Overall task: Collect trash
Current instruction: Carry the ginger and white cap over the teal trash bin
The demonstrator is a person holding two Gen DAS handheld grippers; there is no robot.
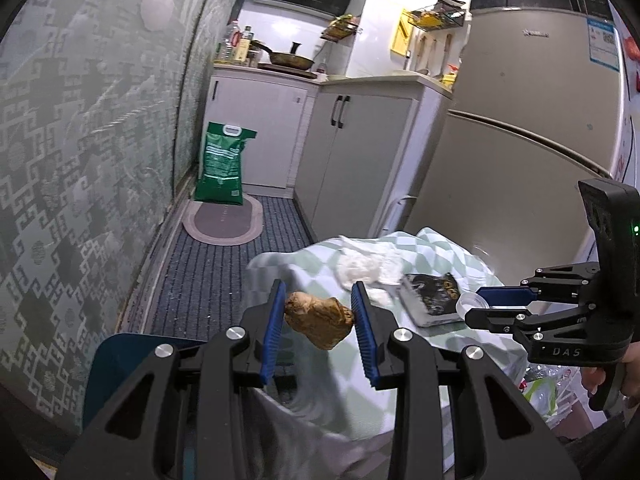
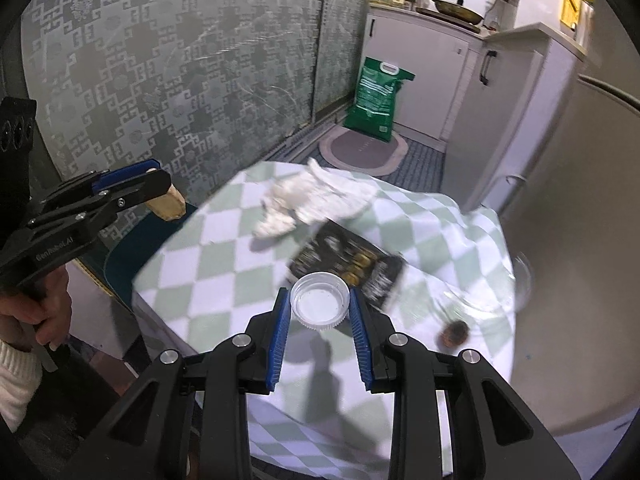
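Left gripper (image 1: 319, 316) clamped on a crumpled brown paper wad (image 1: 319, 320), held clear of the checked tablecloth (image 1: 316, 256) below it; right gripper (image 2: 319, 307) clamped on a clear plastic lid (image 2: 320, 301), rim pinched between the blue pads (image 2: 280, 340), also lifted off the cloth. Ahead of the right gripper's fingers, on the table: black snack wrapper (image 2: 352, 264) just beyond the lid, crumpled white tissue (image 2: 312, 200) further out, small dark scrap (image 2: 454, 333) off to its right. Green bag (image 1: 224, 164) stands on the floor mat (image 1: 222, 226) well beyond both tools, by the white cabinets (image 1: 360, 168).
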